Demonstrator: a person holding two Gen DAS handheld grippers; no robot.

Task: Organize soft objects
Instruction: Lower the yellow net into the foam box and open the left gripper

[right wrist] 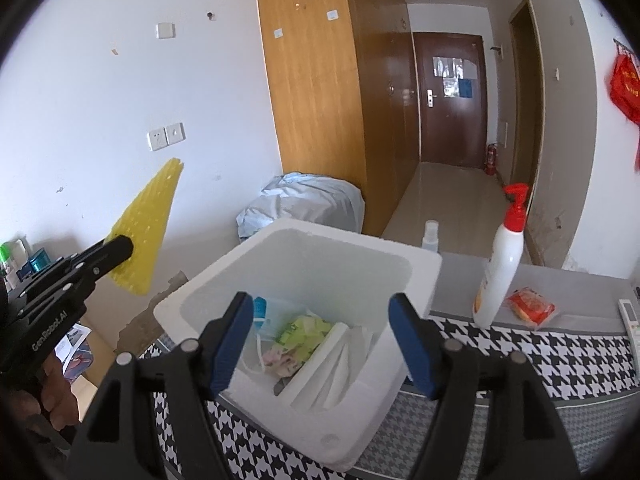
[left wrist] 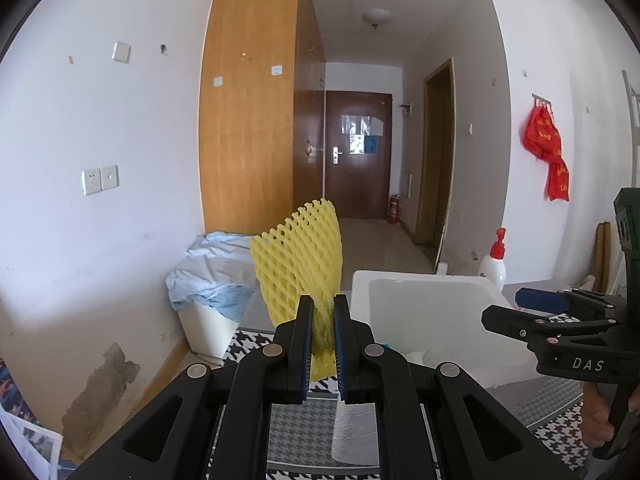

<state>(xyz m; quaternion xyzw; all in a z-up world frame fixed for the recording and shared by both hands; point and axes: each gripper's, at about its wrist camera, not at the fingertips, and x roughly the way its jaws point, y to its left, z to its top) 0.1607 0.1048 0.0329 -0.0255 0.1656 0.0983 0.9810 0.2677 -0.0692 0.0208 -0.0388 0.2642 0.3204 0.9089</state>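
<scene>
My left gripper (left wrist: 323,340) is clamped tight on a yellow foam net (left wrist: 298,258), pinching its lower end so the mesh fans upward between the 2 blue-padded fingers (left wrist: 306,344). I hold it in the air, up and to the left of the white foam box (right wrist: 296,248), not touching it. My right gripper (right wrist: 322,344) hovers just above the box's near rim with its fingers spread wide and nothing between them. Inside the box lie a green packet (right wrist: 304,330), white sheets (right wrist: 340,356) and something blue (right wrist: 260,308) in clear plastic. The box sits on the table (right wrist: 560,364), which has a houndstooth cloth. To the right of the box stand a white pump bottle (right wrist: 502,264) with a red top and, just beside it, an orange packet (right wrist: 530,306). Behind the box a pale blue cloth (right wrist: 304,200) is heaped over a bin.
</scene>
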